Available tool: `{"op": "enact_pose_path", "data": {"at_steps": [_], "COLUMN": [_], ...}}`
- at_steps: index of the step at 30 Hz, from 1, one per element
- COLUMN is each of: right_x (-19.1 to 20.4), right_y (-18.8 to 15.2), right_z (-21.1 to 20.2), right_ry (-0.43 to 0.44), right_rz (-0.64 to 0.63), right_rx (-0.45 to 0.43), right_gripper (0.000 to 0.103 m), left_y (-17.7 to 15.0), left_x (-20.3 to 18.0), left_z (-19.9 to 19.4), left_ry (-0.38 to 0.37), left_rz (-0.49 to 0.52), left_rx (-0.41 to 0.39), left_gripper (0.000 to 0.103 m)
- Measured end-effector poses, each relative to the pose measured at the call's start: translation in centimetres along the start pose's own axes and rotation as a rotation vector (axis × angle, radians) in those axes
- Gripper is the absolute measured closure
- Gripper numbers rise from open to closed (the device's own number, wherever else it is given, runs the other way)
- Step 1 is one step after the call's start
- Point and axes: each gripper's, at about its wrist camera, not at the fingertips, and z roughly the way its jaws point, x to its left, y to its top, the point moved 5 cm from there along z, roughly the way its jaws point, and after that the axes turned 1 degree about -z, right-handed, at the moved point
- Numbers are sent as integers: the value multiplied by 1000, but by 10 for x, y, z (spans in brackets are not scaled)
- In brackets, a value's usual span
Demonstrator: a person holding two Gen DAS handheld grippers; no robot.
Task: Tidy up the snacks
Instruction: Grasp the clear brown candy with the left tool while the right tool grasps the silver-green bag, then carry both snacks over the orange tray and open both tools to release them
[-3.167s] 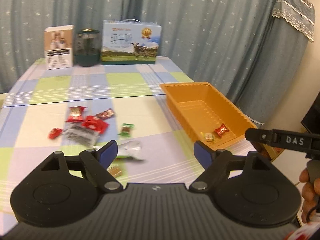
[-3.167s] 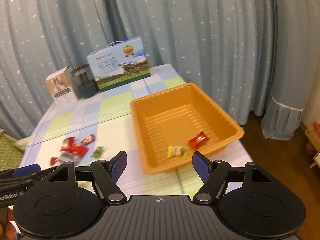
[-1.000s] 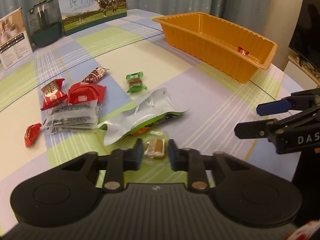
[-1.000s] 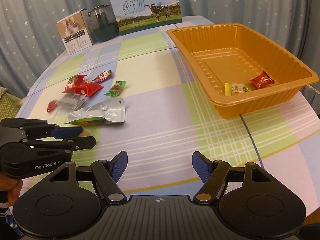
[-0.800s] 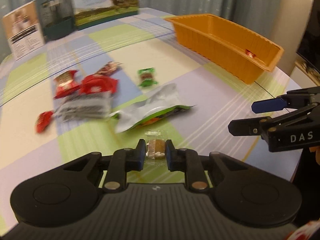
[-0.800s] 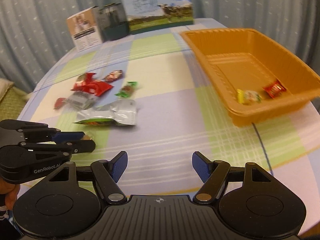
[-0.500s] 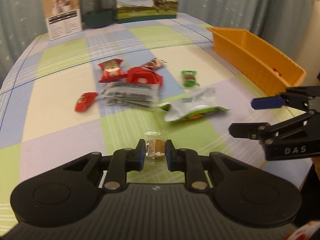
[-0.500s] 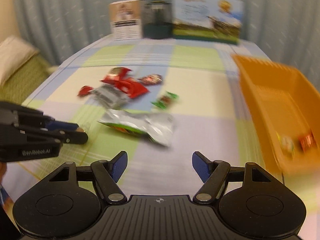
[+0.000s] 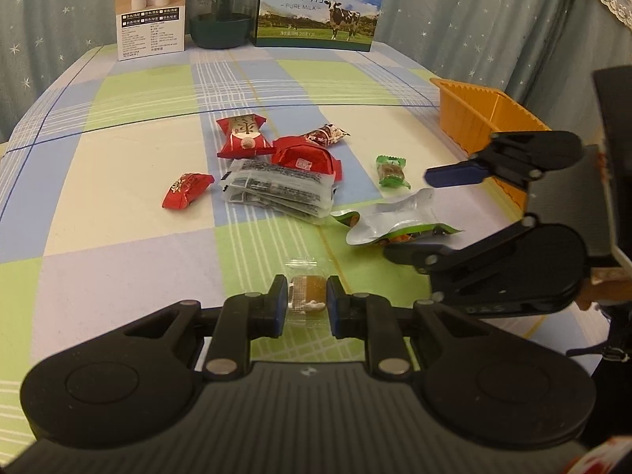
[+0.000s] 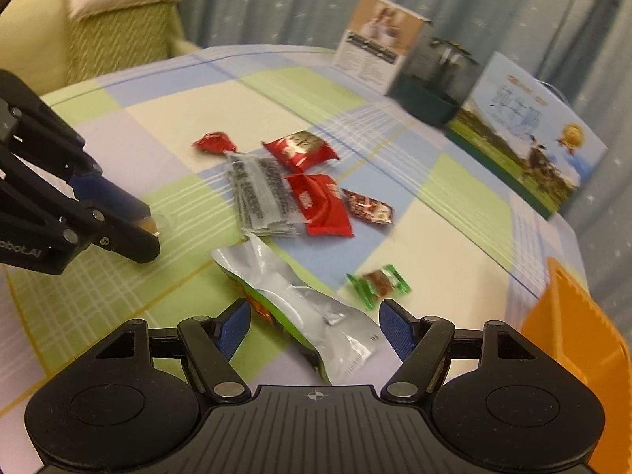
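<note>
Left gripper [image 9: 302, 302] is clamped on a small brown candy in clear wrapper [image 9: 305, 291], blue pads pressed on both sides; the wrapper's loose end sticks out forward, the candy's long axis running along the fingers. It is held above the checked pastel tablecloth [image 9: 118, 181], near the table's front edge.

Right gripper [image 10: 314, 326] has jaws wide apart, nothing pinched. A silver and green foil pouch [image 10: 312, 316] lies on the cloth between and under its fingers; contact cannot be told. The pouch's long axis runs diagonally, one end toward the camera, the other toward the snack pile. In the left wrist view this gripper is seen side-on, one finger above the other, straddling the pouch's right end.

Other snacks lie in a loose cluster at mid table: a green-wrapped candy [image 9: 390, 172] just beside the pouch, a stack of clear packets with black print [image 9: 276, 189], a red pillow pack [image 9: 306, 158] overlapping that stack, a red packet with gold print [image 9: 243, 137], a small dark red candy [image 9: 326, 134], a small red candy [image 9: 186, 189] apart to the left.

Orange plastic tray [image 9: 478, 118] sits at the table's right edge, behind the right gripper. At the far edge stand a white product box [image 9: 152, 12], a dark green glass jar [image 9: 223, 12] and a milk carton box with cow picture [image 9: 318, 4].
</note>
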Motion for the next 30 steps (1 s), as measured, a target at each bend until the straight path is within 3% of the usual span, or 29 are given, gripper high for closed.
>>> {"op": "enact_pose_path", "data": {"at_steps": [3,5,9,14,21,30], "right_x": [-3,-3,-3,-2,-17,-29], "right_y": [4,6,5,-4,-17,-35], "right_z": [5,6,1,-19,-50,-83], "right_ry": [25,53,54,85,113,22], "right_rz": [4,11,52,181,497,662], "right_rx": [1,10,43,55,21,-22], "right_gripper": [32,48,64,65,66,66], "left_y": [-1,-2,-2,-4,-3,2], "left_x": [0,-1,-3,-8,-17,-34], "left_z": [0,0,0,-2,-6,-17], "left_ry": [-2,-2,-3,-8,-18,-10], "left_rz": [-6,-7,-7,-2,-9,-16], "left_rx": [2,4,5,2,-11,-40], "left_gripper": [84,84,84,84,84,84]}}
